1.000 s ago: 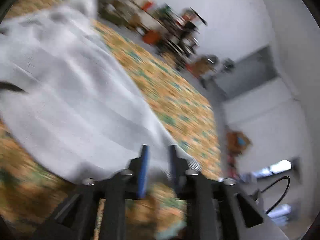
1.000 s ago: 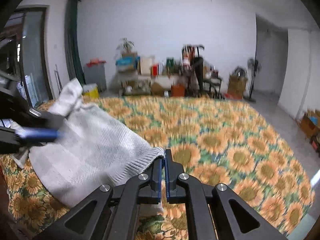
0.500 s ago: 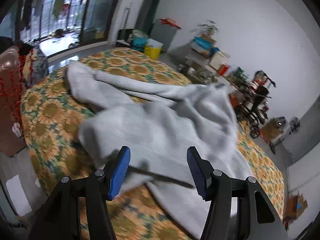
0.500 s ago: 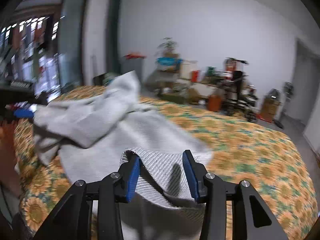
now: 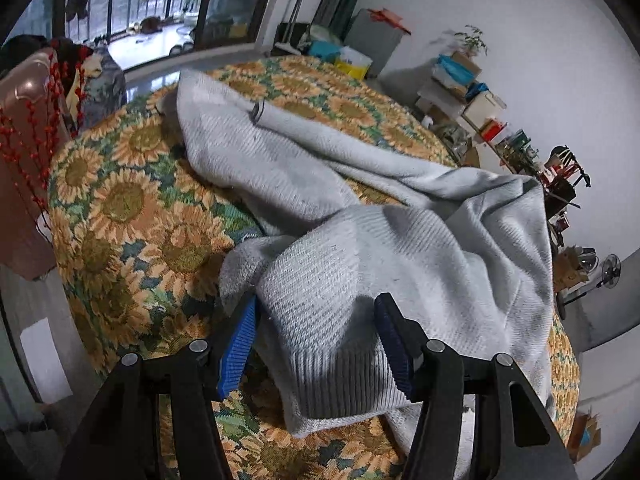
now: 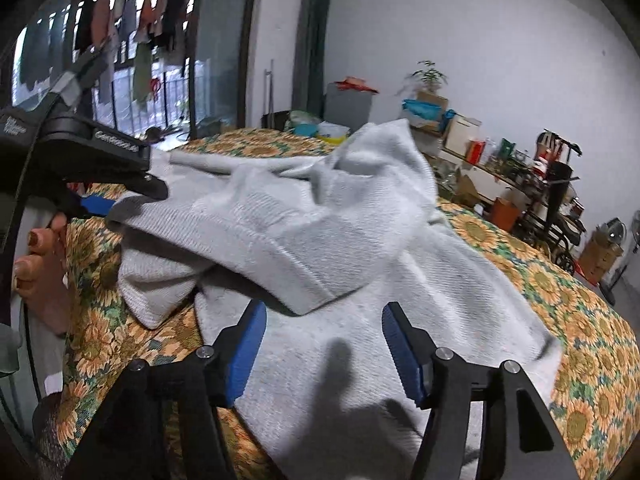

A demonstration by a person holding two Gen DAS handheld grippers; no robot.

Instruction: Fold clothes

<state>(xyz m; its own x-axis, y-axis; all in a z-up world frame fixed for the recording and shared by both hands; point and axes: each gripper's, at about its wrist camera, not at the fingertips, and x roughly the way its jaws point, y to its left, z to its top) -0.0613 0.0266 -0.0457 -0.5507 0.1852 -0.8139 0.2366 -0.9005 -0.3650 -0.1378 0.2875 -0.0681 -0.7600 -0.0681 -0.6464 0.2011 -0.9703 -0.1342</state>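
Note:
A light grey knit sweater lies crumpled on the sunflower bedspread, one sleeve stretched toward the far edge. My left gripper is opening; the ribbed hem lies loose between its blue pads, which do not press on it. My right gripper is also opening, and hovers over the flat part of the sweater with nothing pinched. The right wrist view shows the left gripper at the sweater's left edge, with a person's hand behind it.
Cluttered shelves and boxes line the far white wall, and a fan stands to the right. Beyond the bed is a window with hanging laundry. Reddish furniture stands near the bed's left edge. Bare bedspread stretches to the right.
Both grippers have opened; the right one let go of the ribbed hem. Both views swung toward the window side, and the sweater now lies bunched in a heap.

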